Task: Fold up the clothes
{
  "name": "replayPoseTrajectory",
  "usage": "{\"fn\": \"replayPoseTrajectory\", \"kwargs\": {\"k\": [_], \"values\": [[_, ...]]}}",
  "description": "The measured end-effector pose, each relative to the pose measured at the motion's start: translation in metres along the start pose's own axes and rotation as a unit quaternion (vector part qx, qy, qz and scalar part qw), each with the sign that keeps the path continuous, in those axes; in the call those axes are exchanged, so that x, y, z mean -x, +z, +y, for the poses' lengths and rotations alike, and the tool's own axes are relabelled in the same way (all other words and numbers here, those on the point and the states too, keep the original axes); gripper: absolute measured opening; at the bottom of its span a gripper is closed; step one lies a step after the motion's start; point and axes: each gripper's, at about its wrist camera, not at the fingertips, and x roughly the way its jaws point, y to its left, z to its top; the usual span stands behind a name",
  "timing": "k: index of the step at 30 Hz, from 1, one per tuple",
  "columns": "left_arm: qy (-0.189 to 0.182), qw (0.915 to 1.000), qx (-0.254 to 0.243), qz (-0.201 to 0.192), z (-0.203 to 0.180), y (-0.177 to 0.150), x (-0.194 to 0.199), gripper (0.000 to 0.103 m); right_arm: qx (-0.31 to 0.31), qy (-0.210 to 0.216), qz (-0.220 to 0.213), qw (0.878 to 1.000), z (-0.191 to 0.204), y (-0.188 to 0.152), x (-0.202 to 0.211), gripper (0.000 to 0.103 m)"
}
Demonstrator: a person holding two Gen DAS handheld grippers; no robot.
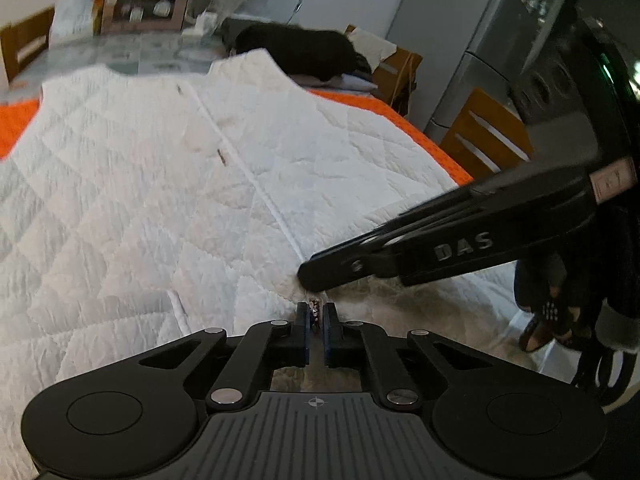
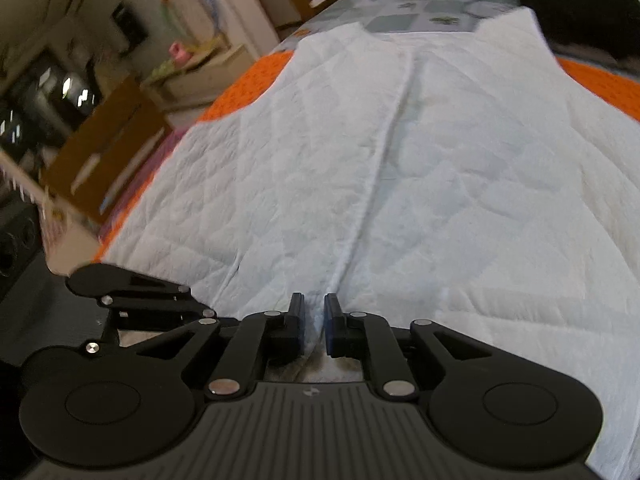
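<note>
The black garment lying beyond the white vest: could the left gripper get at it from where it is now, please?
Probably not without moving well forward. The left gripper sits at the white vest's near hem, and the black garment lies past its far shoulder; nothing blocks the path except the vest's whole length.

Orange bedcover point(image 1: 16, 128), wooden chairs point(image 1: 486, 136), grey fridge point(image 1: 492, 40), cluttered shelves point(image 2: 48, 92) along a pale wall.

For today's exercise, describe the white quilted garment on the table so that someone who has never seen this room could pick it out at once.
Find the table under the orange cloth; spread flat across most of it lies the white quilted garment, sleeveless like a vest, with a closed front seam running down its middle. Unlike the dark clothing heaped behind it, it is pale, diamond-stitched and laid open.
</note>
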Motion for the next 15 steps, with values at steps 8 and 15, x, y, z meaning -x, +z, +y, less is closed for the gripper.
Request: {"fn": "replayPoseTrajectory", "kwargs": {"k": [8, 15], "values": [[0.033, 0.9969, -0.063, -0.033, -0.017, -0.015, 0.002, 0.009, 0.084, -0.048, 0.043, 0.994, 0.019, 0.004, -0.004, 0.014], [0.043, 0.9941, -0.083, -0.055, -0.02, -0.024, 0.004, 0.009, 0.13, -0.072, 0.069, 0.986, 0.021, 0.005, -0.008, 0.008]]}}
